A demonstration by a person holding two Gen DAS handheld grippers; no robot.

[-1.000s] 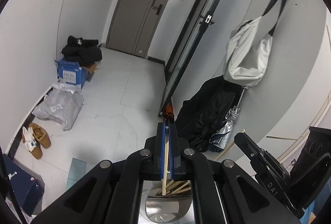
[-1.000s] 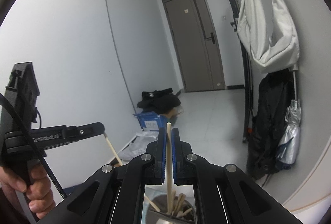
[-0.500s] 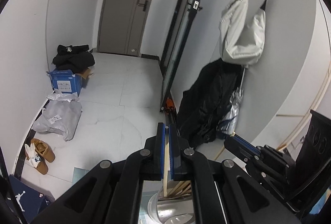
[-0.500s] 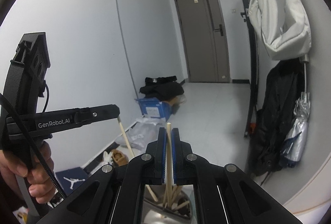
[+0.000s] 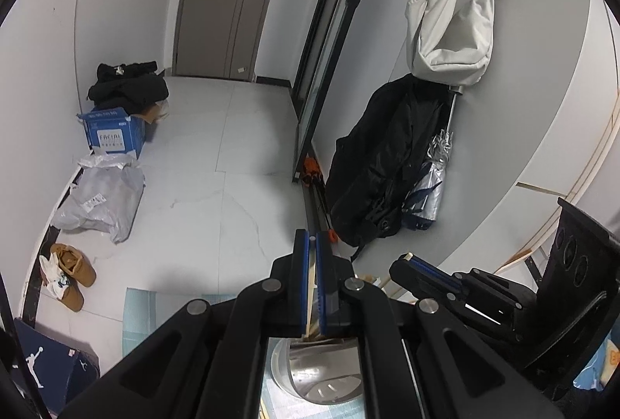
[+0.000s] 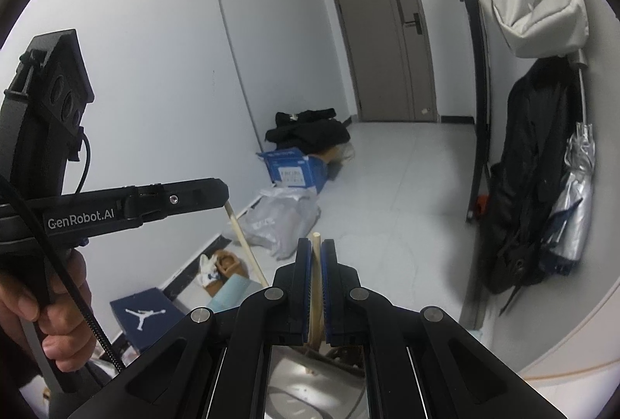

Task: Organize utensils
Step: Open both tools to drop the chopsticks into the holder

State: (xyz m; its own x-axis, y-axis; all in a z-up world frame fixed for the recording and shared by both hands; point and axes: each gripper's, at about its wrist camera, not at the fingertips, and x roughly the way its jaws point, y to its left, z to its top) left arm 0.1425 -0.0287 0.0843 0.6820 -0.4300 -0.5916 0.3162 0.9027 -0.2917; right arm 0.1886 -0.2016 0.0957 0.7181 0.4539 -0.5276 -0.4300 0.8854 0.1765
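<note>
The left tool (image 5: pixel 313 248) is clenching a wooden chopstick (image 5: pixel 310 299) between its blue pads, directly above a shiny steel cup (image 5: pixel 310 376) already holding more sticks. The right tool (image 6: pixel 316 252) is gripping another chopstick (image 6: pixel 316 287) upright, its lower end dipping into the same cup (image 6: pixel 302 376). A hand (image 6: pixel 50 318) is grasping the left tool's handle. Both tools are sitting just beside each other over the cup.
</note>
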